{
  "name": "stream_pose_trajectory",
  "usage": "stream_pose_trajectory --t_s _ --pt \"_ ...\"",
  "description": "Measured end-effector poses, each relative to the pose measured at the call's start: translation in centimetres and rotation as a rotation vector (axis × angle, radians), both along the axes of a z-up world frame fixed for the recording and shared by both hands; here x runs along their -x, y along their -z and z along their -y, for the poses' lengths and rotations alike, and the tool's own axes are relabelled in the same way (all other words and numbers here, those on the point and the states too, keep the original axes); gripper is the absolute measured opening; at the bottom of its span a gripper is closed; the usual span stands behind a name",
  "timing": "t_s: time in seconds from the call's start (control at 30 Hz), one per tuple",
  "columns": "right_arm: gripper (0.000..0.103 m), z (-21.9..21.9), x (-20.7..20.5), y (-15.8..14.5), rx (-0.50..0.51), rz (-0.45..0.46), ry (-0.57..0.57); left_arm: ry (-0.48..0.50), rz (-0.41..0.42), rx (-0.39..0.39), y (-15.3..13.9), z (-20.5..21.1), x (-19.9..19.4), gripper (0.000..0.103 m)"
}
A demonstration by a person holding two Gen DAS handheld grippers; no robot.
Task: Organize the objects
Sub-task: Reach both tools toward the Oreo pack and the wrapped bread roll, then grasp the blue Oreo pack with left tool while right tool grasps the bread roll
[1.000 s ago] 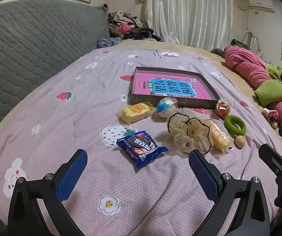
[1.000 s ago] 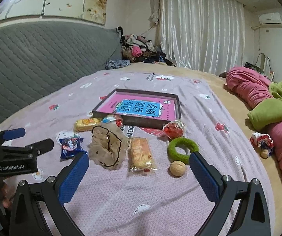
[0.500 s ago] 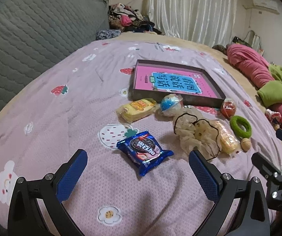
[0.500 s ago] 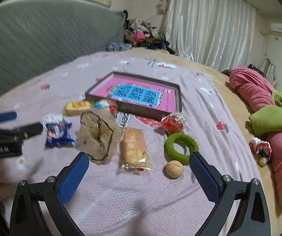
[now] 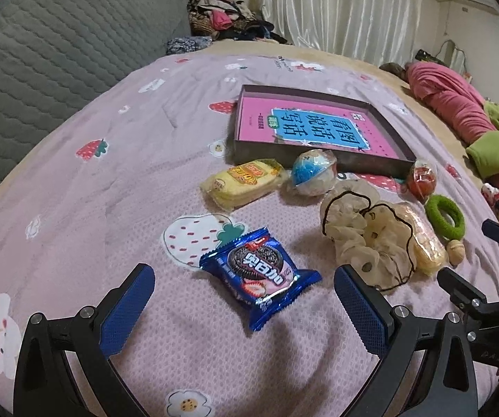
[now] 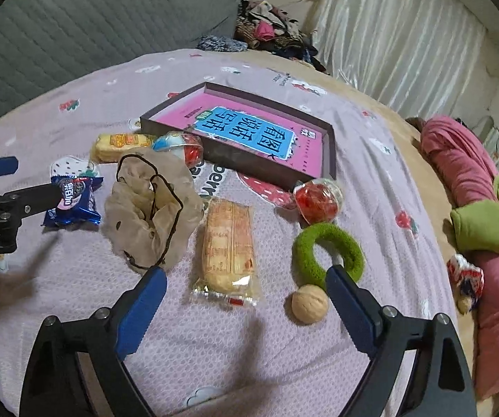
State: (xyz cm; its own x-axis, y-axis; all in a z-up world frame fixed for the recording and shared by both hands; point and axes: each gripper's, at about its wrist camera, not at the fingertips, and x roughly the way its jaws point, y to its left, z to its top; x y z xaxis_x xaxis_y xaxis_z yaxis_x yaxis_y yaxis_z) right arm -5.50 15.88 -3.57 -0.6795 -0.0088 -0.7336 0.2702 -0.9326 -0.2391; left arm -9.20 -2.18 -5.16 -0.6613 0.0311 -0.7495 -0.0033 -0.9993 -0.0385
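L hand-held gripper [image 5: 244, 288] wide, Oreo pack [image 5: 260, 274] btwn its jaws, untouched. R hand-held gripper [image 6: 246, 283] closing, cracker pack [image 6: 227, 243] just ahead, on bed [image 6: 371, 173].

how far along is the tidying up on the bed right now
Nothing looks sorted yet: the tray holds only a book. Nothing is in hand; the left gripper stands open over the Oreo pack, the right gripper is closing above the wafer pack, not touching. All the snacks and hair ties remain.
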Motion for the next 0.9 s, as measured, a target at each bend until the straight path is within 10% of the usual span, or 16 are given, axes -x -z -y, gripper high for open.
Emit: stream_pose_trajectory --t_s 0.57,0.9 --pt "0.083 1.4 4.6 2.0 -0.15 0.077 -0.044 -0.125 0.156 0.014 2.5 -0.5 4.4 0.103" --pt "0.043 3.1 6.2 3.9 -0.168 0.192 -0.128 -0.148 0.253 -0.008 4.8 -0.1 5.3 0.099"
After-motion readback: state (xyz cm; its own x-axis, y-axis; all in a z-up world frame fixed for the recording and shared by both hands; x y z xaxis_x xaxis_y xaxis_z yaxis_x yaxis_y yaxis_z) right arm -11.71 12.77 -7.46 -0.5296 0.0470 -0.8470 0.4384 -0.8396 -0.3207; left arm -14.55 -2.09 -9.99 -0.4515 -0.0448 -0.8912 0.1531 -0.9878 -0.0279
